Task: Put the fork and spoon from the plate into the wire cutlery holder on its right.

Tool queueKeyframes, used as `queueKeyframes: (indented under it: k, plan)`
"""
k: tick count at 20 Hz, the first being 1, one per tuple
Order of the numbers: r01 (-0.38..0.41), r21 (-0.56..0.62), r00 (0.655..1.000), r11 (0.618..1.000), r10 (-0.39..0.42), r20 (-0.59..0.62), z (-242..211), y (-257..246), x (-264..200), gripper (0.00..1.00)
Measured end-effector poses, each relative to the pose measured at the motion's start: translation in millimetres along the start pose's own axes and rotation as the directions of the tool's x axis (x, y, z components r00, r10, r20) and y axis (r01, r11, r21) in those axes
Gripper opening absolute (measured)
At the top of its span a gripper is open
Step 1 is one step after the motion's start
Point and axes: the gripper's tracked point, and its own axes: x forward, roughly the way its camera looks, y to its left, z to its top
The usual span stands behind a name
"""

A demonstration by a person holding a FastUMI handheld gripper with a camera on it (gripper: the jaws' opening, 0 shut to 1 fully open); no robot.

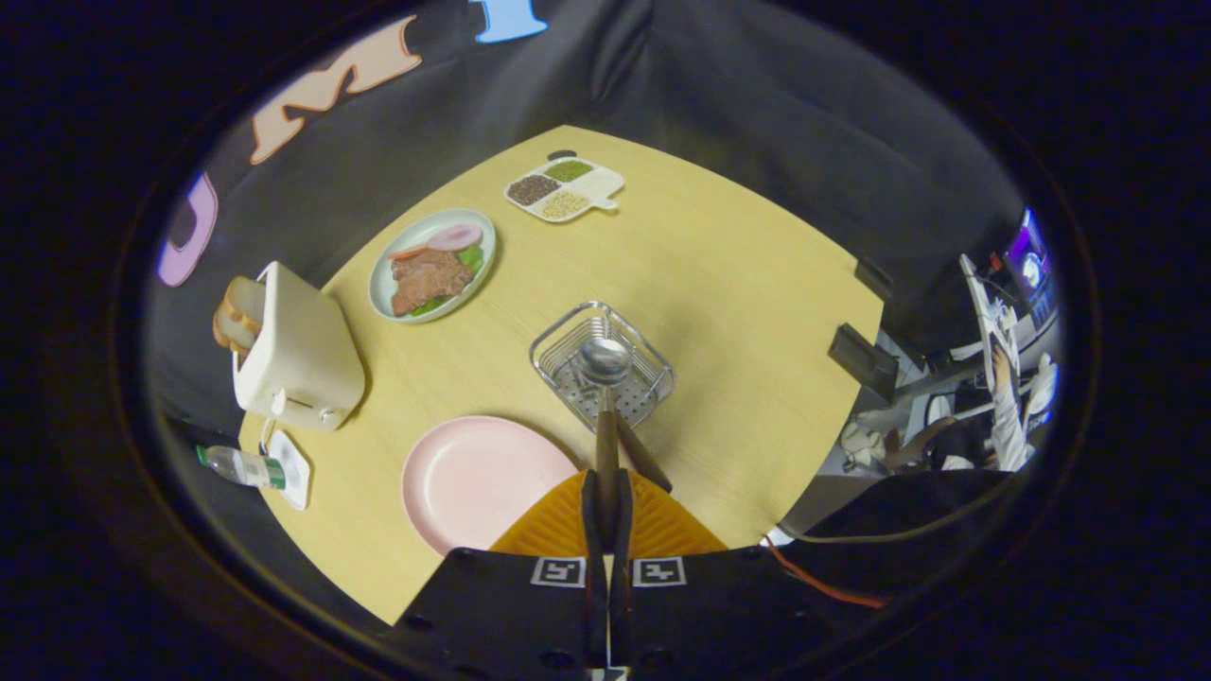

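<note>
My gripper (606,480) hovers above the table, its orange fingers (553,530) shut on the brown handle of a spoon (604,361). The spoon points away from me, and its shiny bowl hangs over the opening of the wire cutlery holder (568,345). A second dark handle, probably the fork (645,458), leans out of the holder just right of the spoon's handle; its head is hidden. The pink plate (473,478) lies left of the fingers and left of the holder, with nothing on it.
A cream toaster (301,355) with bread stands left of the plate. A plate of food (432,267) and a divided dish of grains (565,187) lie farther back. A water bottle (238,465) lies at the table's left edge. A person (1008,416) sits beyond the right edge.
</note>
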Motion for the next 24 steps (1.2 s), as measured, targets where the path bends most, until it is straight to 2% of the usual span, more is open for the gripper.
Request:
queueKeyframes:
  k: [6, 12, 17, 20, 22, 24]
  plan:
    - [-0.023, -0.030, 0.998, 0.999, 0.021, -0.061, 5, 0, 11, 0.11]
    - [-0.064, -0.101, 0.998, 0.993, 0.066, 0.020, 23, -2, 0, 1.00]
    - [-0.035, -0.214, 0.991, 0.976, 0.062, 0.118, 28, -18, -22, 0.98]
    - [-0.019, -0.327, 0.978, 0.945, 0.085, 0.189, 26, -25, -31, 0.99]
    - [-0.021, -0.391, 0.958, 0.920, 0.130, 0.255, 28, -24, -40, 0.99]
    - [-0.051, -0.424, 0.917, 0.904, 0.211, 0.339, 34, -17, -52, 1.00]
